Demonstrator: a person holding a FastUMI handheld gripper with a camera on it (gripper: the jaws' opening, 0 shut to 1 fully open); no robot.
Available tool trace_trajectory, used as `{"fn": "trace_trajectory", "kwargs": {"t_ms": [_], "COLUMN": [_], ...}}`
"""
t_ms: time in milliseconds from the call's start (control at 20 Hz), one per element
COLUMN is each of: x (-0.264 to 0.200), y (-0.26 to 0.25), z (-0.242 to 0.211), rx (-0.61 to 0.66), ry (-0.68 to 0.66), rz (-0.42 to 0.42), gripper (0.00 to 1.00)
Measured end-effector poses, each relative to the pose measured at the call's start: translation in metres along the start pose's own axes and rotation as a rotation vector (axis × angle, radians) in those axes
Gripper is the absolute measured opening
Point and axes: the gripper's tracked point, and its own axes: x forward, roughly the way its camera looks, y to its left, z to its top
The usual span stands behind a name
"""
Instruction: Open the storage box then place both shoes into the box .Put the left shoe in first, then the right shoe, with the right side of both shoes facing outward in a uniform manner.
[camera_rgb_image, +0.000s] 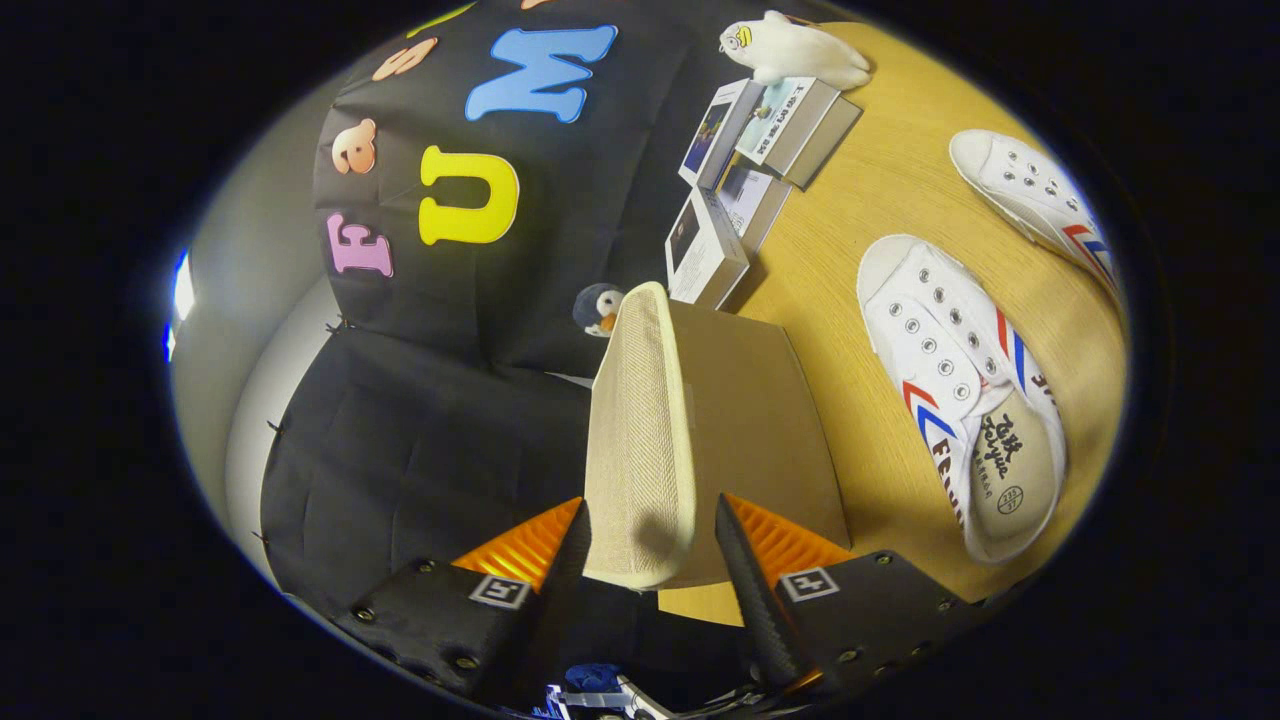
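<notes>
Woven beige fabric covers the raised lid of 1 storage box, which is seen between the fingers of the gripper. The lid stands on edge, with a rounded, padded rim. The 2 fingers are set close on either side of its near end; whether both actually press on it cannot be told, though a loose grasp seems likely. Behind the lid, the box's flat brown surface, smooth like cardboard, is laid on a wooden table with a fine grain. Beyond the lid's far tip, 1 small plush penguin is seen against the black cloth wall. Further along, about 4 rectangular books or small cartons are stacked loosely, and 1 white plush toy is laid on top. Right of the box, 2 white canvas shoes are placed on the table, well apart from the fingers: the nearer shoe, with metal eyelets and red and blue stripes, and the farther shoe, partly cut off.
</notes>
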Motion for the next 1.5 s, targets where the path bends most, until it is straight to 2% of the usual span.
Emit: {"fn": "trace_trajectory", "kwargs": {"t_ms": [50,250,300,350,500,550,600,750,900,1200,1500], "x": [0.003,0.005,0.005,0.008,-0.001,0.027,0.002,-0.004,-0.007,-0.002,0.018], "y": [0.003,0.006,-0.003,-0.003,0.001,0.002,0.01,0.022,0.054,0.118,0.17], "z": [-0.005,-0.012,-0.008,-0.009,-0.003,-0.002,0.004,0.004,0.003,0.001,-0.019], "rx": [0.01,-0.003,-0.015,-0.018,-0.044,-0.028,-0.023,-0.045,-0.068,-0.27,-0.369], "ry": [0.025,0.061,0.046,0.053,0.055,0.006,0.015,0.017,0.023,0.021,0.03], "rz": [0.009,0.003,-0.031,-0.029,-0.032,-0.049,-0.025,-0.028,0.013,0.031,0.068], "gripper": [0.68,0.68,0.5,0.31,0.31,0.16,0.02,0.01,0.01,0.02,0.02]}}
